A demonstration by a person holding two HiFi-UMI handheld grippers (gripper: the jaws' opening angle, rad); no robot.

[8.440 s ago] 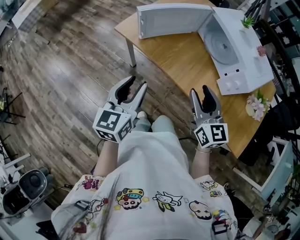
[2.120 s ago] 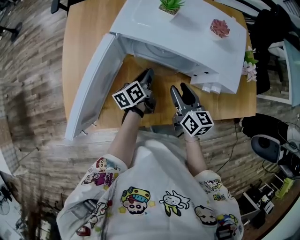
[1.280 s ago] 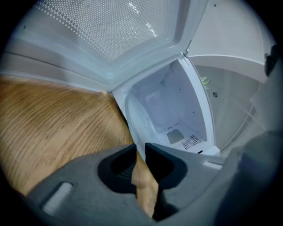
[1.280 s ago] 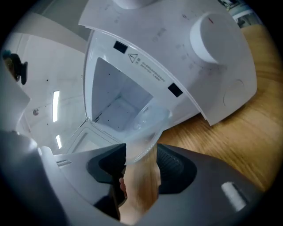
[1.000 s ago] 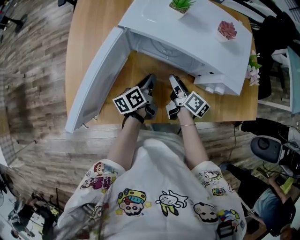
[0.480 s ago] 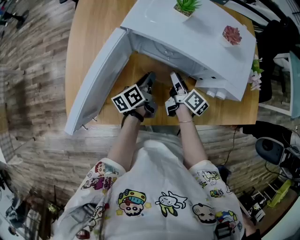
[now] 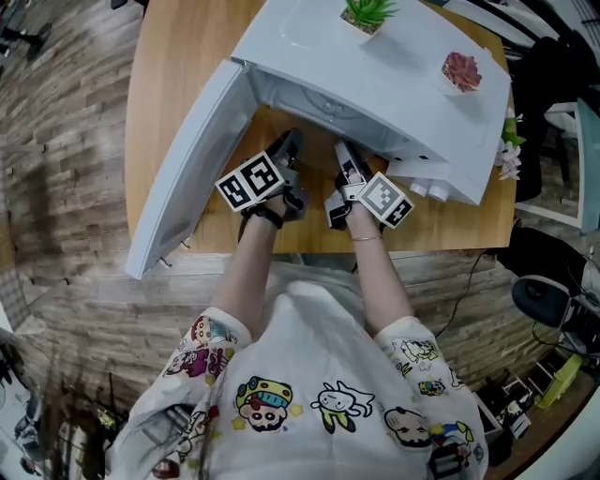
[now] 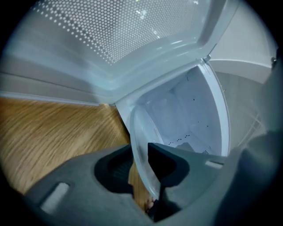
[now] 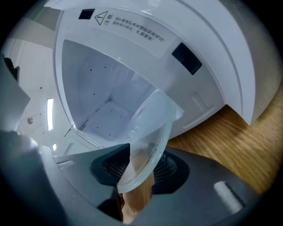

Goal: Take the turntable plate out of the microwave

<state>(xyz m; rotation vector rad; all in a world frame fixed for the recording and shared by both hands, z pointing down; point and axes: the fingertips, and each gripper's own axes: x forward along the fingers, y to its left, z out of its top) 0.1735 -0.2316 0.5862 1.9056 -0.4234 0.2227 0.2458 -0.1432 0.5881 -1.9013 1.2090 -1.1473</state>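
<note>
The light wooden worktop (image 7: 169, 94) carries a white microwave oven (image 7: 375, 66). Its white perforated door (image 7: 187, 178) is swung fully open to the left in the head view. Two small potted plants stand on the oven's top, a green one (image 7: 367, 11) and a pink one (image 7: 460, 70).

The oven's white cavity (image 8: 190, 110) holds the task item, a round clear glass turntable plate (image 9: 148, 132). No other item shows inside. The plate lies at the cavity mouth with its near rim reaching out past the front lip, over the worktop. It appears tilted rather than seated flat.

Key relation: the plate lies directly ahead of both tools, and its rim runs edge-on between each pair of jaws. Being round, it has no long axis. The left tool (image 7: 284, 148) takes the rim on the door side and the right tool (image 7: 344, 155) takes it on the control side. Neither hand is clearly nearer.

- Left tool: the jaws have just been opening and stand about half apart. The plate rim (image 8: 140, 150) passes between them, with a gap on one side, so no clamp is made
- Right tool: the jaws have just been closing and also stand about half apart. The rim lies between them, and the pads are not seen to press on it

The coming move probably calls for both pairs of jaws to close on the rim, then a level pull toward the person
</note>
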